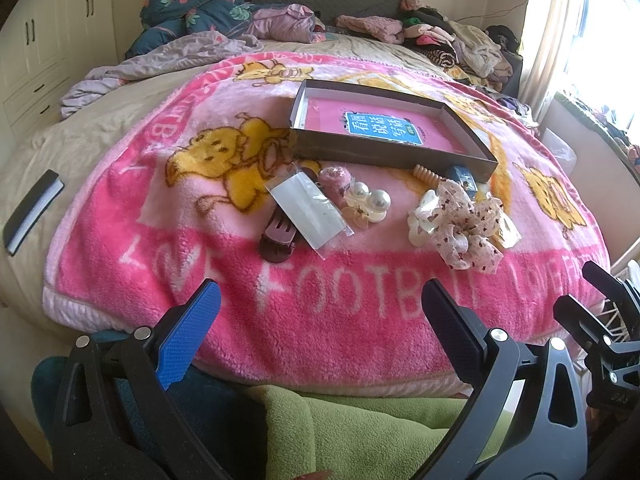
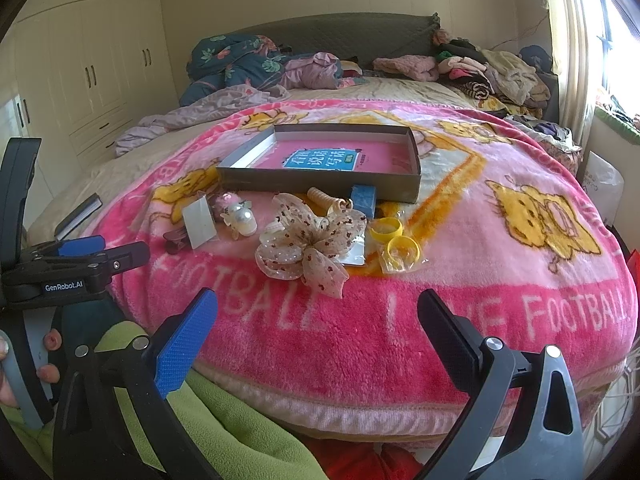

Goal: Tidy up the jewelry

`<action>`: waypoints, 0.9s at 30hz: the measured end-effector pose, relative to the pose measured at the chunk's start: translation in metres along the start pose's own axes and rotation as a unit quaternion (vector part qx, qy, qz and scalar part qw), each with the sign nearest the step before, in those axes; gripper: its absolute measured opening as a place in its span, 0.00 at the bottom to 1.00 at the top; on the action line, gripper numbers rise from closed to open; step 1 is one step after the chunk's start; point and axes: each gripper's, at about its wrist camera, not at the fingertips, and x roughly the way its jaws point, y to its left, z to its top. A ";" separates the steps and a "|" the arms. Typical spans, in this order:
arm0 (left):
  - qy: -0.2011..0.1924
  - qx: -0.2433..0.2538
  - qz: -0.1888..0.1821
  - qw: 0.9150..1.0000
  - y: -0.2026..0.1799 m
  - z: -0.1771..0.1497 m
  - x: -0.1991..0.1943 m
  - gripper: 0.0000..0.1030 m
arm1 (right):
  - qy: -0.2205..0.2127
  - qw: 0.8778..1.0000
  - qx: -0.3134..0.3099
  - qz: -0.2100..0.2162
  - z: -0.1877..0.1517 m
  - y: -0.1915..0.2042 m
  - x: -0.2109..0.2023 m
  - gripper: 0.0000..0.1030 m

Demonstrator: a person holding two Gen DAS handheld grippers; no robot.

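An open shallow box (image 1: 384,152) (image 2: 320,182) with a pink book inside lies on the pink blanket. In front of it lie a spotted fabric bow (image 1: 468,228) (image 2: 312,240), a pearl hair clip (image 1: 368,200) (image 2: 242,218), a clear packet (image 1: 308,208) (image 2: 199,220), a dark claw clip (image 1: 276,236) (image 2: 175,238), a beige spiral tie (image 1: 428,174) (image 2: 324,197), a small blue box (image 2: 364,198) and two yellow rings (image 2: 396,240). My left gripper (image 1: 320,312) is open and empty, short of the items. My right gripper (image 2: 316,316) is open and empty too.
The pink blanket (image 1: 340,292) (image 2: 440,320) covers a bed. Piles of clothes (image 1: 460,40) (image 2: 480,68) and a quilt (image 2: 240,60) lie at the headboard. A black notebook (image 1: 30,210) (image 2: 78,216) lies at the left. Wardrobes (image 2: 92,64) stand at the left wall.
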 end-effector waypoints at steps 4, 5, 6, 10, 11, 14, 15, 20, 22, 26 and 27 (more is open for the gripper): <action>-0.001 0.000 0.001 1.000 0.003 0.004 -0.002 0.89 | 0.004 1.000 0.000 0.003 0.001 0.001 0.004 0.94; -0.003 0.000 0.001 1.000 0.004 0.004 -0.002 0.89 | 0.004 1.000 -0.001 0.005 0.001 0.000 0.006 0.94; -0.004 0.000 0.002 1.000 0.005 0.004 -0.002 0.89 | 0.005 1.000 -0.003 0.005 0.002 0.001 0.007 0.94; -0.007 -0.003 0.003 1.000 0.013 0.006 0.000 0.89 | 0.005 1.000 -0.008 0.009 0.003 0.003 0.012 0.94; -0.007 -0.005 0.005 1.000 0.014 0.006 0.001 0.89 | 0.007 1.000 -0.010 0.010 0.003 0.004 0.014 0.94; -0.007 -0.013 0.007 1.000 0.021 0.006 0.002 0.89 | 0.010 1.000 -0.015 0.014 0.005 0.006 0.019 0.94; -0.008 -0.015 0.008 1.000 0.024 0.007 0.002 0.89 | 0.012 1.000 -0.016 0.016 0.006 0.008 0.022 0.94; -0.010 -0.026 0.015 1.000 0.035 0.009 0.006 0.89 | 0.016 0.999 -0.022 0.025 0.010 0.013 0.031 0.94; -0.008 -0.029 0.016 0.999 0.039 0.010 0.009 0.89 | 0.017 0.999 -0.023 0.029 0.013 0.014 0.036 0.94; -0.007 -0.028 0.023 0.999 0.044 0.013 0.015 0.89 | 0.017 0.999 -0.027 0.031 0.017 0.016 0.044 0.94; -0.006 -0.027 0.022 0.999 0.045 0.014 0.017 0.89 | 0.018 0.999 -0.028 0.031 0.017 0.016 0.046 0.94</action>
